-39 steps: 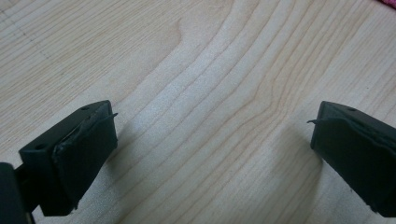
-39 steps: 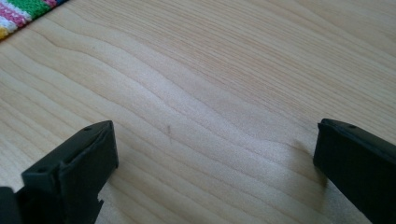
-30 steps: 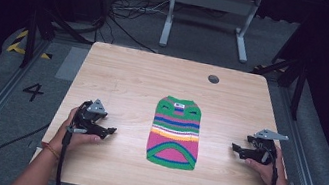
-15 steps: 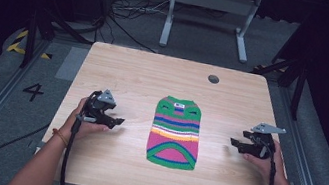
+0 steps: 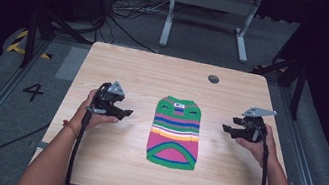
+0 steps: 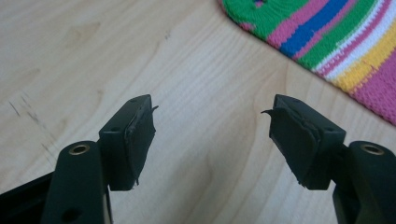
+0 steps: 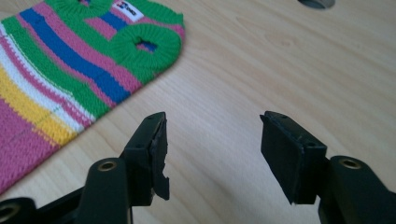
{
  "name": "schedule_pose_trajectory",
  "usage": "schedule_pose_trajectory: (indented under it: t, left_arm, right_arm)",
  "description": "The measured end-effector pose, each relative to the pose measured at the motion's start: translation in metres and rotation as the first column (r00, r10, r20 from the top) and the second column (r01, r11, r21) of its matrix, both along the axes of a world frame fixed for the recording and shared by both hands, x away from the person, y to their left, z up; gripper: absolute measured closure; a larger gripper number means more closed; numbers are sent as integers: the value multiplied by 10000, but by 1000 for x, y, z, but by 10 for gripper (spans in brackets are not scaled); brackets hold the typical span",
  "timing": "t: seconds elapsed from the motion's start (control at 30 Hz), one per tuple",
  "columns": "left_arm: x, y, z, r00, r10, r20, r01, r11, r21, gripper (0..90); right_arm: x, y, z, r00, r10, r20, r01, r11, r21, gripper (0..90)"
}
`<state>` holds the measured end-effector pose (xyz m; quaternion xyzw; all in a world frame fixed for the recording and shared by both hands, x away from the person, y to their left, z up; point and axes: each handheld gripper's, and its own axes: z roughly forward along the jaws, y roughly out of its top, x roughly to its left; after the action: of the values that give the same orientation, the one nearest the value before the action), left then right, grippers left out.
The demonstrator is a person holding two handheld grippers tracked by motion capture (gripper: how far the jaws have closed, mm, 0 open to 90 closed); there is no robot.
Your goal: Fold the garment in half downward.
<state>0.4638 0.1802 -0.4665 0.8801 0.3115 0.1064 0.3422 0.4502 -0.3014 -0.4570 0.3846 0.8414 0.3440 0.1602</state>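
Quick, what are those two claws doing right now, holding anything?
Left claw: open, holding nothing, over bare table.
Right claw: open, holding nothing, beside the striped knit sweater.

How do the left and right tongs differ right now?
The left tongs sit left of the striped sweater, pointing right; the right tongs sit on its other side, pointing left. The left tongs' grey plate tilts; the right one lies flatter. Both are open, empty, clear of the sweater.
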Motion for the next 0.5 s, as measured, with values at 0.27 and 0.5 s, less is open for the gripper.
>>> schedule_pose_trajectory:
  t: [0.27,0.5]
  left_arm:
    - [29,-18,0,9999,-14,-110,12,9999,-155,333]
    - [48,-42,-1,9995,-69,-299,66,9999,-98,335]
  right_arm:
    - [25,34,4,9981,596,-139,-600,9979,-229,462]
    - [41,54,-2,9972,714,-219,-718,9973,-173,454]
